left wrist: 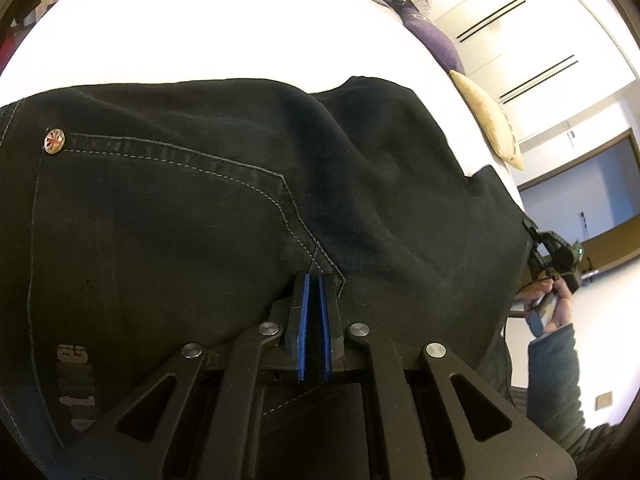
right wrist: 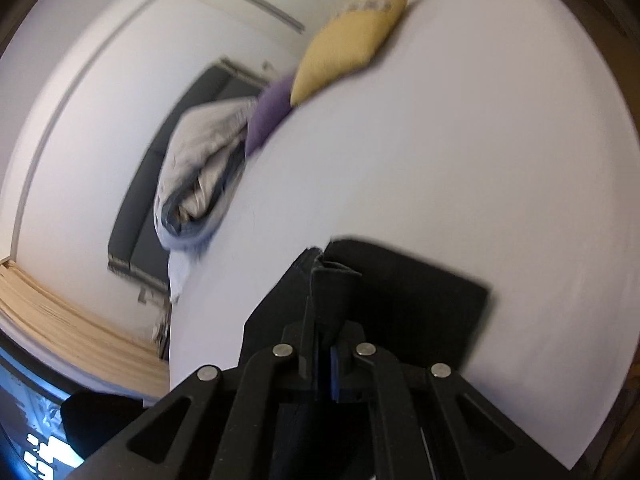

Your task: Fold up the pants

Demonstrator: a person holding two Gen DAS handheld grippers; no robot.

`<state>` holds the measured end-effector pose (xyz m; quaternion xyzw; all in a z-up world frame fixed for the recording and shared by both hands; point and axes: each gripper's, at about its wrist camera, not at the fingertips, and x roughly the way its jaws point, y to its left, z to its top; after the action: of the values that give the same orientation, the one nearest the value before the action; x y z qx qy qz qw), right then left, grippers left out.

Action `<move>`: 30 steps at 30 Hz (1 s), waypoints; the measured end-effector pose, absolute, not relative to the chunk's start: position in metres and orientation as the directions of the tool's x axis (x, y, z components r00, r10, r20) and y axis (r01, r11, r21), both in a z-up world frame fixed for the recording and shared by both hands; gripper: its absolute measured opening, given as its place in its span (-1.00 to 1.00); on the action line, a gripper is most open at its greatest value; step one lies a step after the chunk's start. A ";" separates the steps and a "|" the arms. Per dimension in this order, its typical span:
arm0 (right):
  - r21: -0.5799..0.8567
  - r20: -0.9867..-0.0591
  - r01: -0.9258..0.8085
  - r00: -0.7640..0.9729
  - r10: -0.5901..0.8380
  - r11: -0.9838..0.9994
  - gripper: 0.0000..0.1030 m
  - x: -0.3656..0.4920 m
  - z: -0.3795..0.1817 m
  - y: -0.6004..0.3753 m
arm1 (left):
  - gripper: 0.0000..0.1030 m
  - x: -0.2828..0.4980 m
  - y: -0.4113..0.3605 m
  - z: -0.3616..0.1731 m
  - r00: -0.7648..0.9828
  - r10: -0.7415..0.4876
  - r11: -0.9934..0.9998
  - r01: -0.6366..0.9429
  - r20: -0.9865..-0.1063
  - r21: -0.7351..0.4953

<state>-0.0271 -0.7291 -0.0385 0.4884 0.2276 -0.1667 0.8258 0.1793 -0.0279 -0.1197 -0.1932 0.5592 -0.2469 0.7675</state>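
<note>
Both hand-held grippers, left (left wrist: 314, 280) and right (right wrist: 334, 276), are pinching shut on black pants (left wrist: 180, 208) over the white bed (left wrist: 200, 20), apparently mid-fold; next, laying the cloth flat.

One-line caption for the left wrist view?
Left gripper shut on black jeans spread across a white bed.

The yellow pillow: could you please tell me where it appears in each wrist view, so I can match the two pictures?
Left wrist view: yellow pillow at right, on the white bed's far edge.
Right wrist view: yellow pillow at top centre, on the same edge.
Shared landmark: the purple pillow next to it.
</note>
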 end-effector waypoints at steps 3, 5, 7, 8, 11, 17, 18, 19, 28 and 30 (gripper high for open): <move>0.742 -0.581 0.553 0.812 -0.048 0.379 -0.94 -0.041 -0.076 -0.738 | -0.91 0.180 -0.030 -0.120 0.251 -0.611 0.791 0.156 -0.751 -0.592; 0.751 -0.561 0.542 0.825 -0.069 0.378 -1.00 -0.049 -0.080 -0.733 | -0.91 0.179 -0.033 -0.120 0.259 -0.603 0.797 0.158 -0.754 -0.583; 0.758 -0.547 0.535 0.833 -0.082 0.373 -0.93 -0.053 -0.074 -0.730 | -0.91 0.178 -0.032 -0.120 0.261 -0.608 0.793 0.153 -0.749 -0.590; 0.775 -0.518 0.512 0.850 -0.091 0.370 -0.93 -0.056 -0.068 -0.729 | -0.91 0.178 -0.031 -0.120 0.260 -0.614 0.788 0.148 -0.745 -0.598; 0.732 -0.562 0.546 0.822 -0.090 0.409 -0.91 -0.047 -0.068 -0.728 | -0.91 0.179 -0.028 -0.121 0.258 -0.622 0.782 0.149 -0.739 -0.606; 0.689 -0.606 0.564 0.792 -0.065 0.455 -0.93 -0.039 -0.071 -0.728 | -0.91 0.177 -0.021 -0.124 0.266 -0.630 0.775 0.157 -0.730 -0.612; 0.693 -0.610 0.570 0.790 -0.062 0.442 -0.92 -0.040 -0.071 -0.729 | -0.91 0.176 -0.021 -0.124 0.267 -0.630 0.775 0.157 -0.730 -0.612; 0.685 -0.619 0.581 0.782 -0.069 0.439 -0.86 -0.042 -0.068 -0.729 | -0.91 0.176 -0.021 -0.124 0.267 -0.628 0.777 0.158 -0.731 -0.610; 0.455 -0.626 0.595 0.743 -0.238 0.663 -0.04 -0.019 0.023 -0.673 | -0.91 0.176 -0.022 -0.126 0.271 -0.630 0.775 0.153 -0.728 -0.614; 0.489 -0.602 0.430 0.796 -0.064 0.759 -0.04 0.012 0.030 -0.647 | -0.91 0.177 -0.022 -0.124 0.265 -0.624 0.780 0.145 -0.735 -0.609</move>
<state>0.0120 -0.6469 0.0301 0.3185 0.2876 -0.1385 0.8926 0.1767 -0.0220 -0.1236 -0.2170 0.5518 -0.2511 0.7651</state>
